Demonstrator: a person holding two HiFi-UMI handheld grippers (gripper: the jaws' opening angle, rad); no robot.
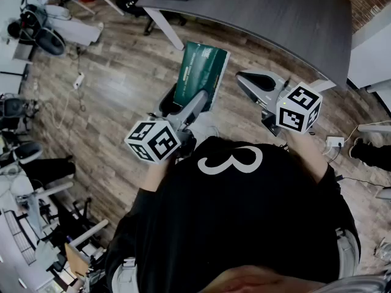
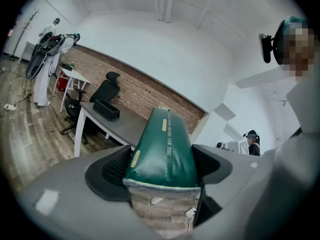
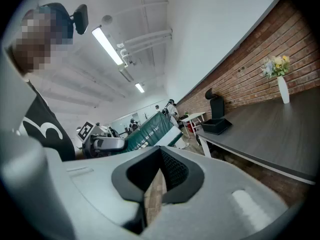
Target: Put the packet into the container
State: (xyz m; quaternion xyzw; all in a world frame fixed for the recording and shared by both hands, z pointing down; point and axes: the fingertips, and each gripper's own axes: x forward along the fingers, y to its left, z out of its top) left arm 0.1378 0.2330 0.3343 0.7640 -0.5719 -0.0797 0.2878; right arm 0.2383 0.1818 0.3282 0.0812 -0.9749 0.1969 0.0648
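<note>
A green packet with white print is held up in the air above the wood floor, and my left gripper is shut on its lower end. In the left gripper view the packet fills the space between the two black pads and stands upright. A shallow black container sits on the dark grey table; it also shows in the right gripper view. To the packet's right, my right gripper is shut, with nothing between its jaws.
The person holding the grippers stands on the wood floor in front of the table. A black office chair is behind the table. A white vase with flowers stands on the tabletop. A power strip and cables lie on the floor at left.
</note>
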